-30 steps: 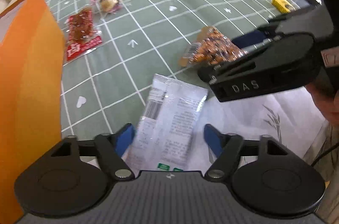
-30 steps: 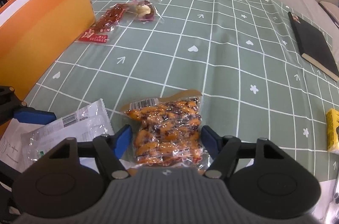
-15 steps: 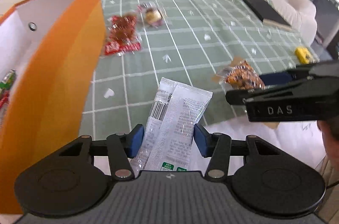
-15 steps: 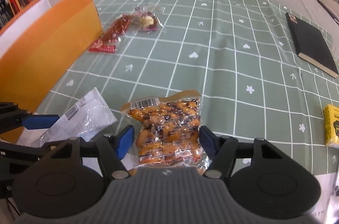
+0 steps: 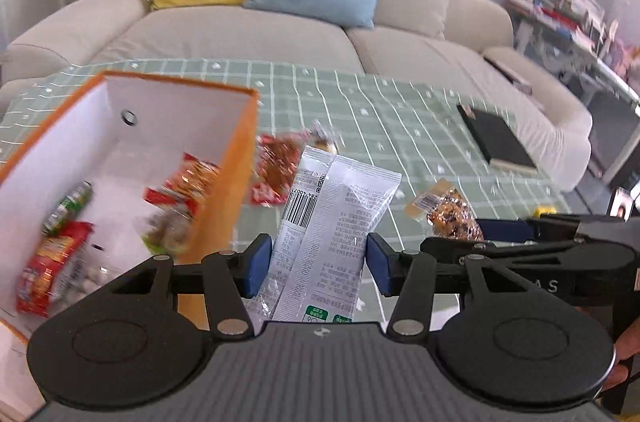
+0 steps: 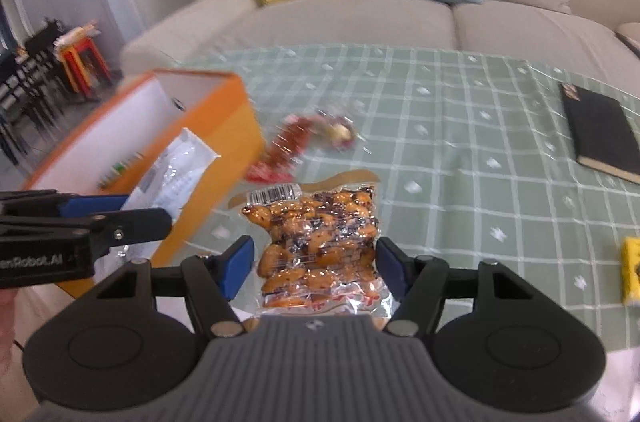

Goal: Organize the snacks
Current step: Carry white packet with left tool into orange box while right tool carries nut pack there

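Both packs clamped, box sits left of both grippers, L nearer.

My left gripper [image 5: 316, 264] fingers are clamped on the white packet [image 5: 340, 222], having just closed onto it; its long axis runs straight out along the fingers, orange box [image 5: 236, 190] opening just to its left. My right gripper [image 6: 314, 264] fingers are clamped on the nut pack [image 6: 316, 242], lifted off the surface [image 6: 460, 142], box further left. L goes in first, I'd say.

Both grippers, the left gripper [image 5: 318, 262] and the right gripper [image 6: 314, 264], had black linkages, silver pivot screws, blue fingers [image 5: 256, 264], ribbed grey bodies and white side lettering.
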Action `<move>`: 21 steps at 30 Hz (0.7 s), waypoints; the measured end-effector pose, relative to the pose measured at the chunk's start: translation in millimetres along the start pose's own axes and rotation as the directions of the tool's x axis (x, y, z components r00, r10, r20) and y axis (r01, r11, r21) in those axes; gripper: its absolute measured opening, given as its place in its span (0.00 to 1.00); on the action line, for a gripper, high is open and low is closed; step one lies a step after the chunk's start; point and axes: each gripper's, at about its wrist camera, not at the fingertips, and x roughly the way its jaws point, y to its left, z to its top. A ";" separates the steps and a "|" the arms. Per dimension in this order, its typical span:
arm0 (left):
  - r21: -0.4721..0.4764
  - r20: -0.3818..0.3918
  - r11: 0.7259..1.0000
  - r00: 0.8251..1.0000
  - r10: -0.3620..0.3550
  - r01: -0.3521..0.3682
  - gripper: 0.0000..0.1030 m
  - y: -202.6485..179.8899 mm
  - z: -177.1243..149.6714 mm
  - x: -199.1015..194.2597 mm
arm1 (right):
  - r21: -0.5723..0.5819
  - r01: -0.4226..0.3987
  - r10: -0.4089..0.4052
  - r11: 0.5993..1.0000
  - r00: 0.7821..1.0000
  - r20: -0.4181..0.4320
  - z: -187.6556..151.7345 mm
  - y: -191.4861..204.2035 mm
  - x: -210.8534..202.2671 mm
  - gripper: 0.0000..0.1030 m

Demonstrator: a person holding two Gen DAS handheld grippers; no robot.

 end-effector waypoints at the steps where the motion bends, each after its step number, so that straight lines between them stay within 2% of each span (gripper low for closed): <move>1: -0.013 0.009 1.000 1.000 0.003 -0.003 0.57 5.1 3.1 -4.1 | 0.000 -0.016 0.016 1.000 1.000 0.005 4.1 4.9 -1.5 0.62; 5: -0.069 0.050 0.997 0.998 0.038 -0.034 0.57 37.7 21.9 -24.7 | -0.037 -0.078 0.079 0.996 0.997 0.017 24.0 32.6 1.1 0.62; 10: -0.101 0.034 0.983 0.987 0.159 -0.155 0.57 81.6 43.9 -30.9 | -0.161 -0.132 0.137 0.978 0.990 0.020 54.2 81.5 15.4 0.63; 15: -0.120 -0.031 0.977 0.984 0.175 -0.177 0.57 119.1 60.0 -12.0 | -0.317 -0.155 0.158 0.936 0.987 -0.014 82.6 133.7 43.7 0.62; 21: -0.081 -0.130 0.966 0.964 0.234 -0.245 0.57 154.0 69.6 25.1 | -0.482 -0.142 0.113 0.865 0.990 -0.088 115.0 173.6 98.5 0.62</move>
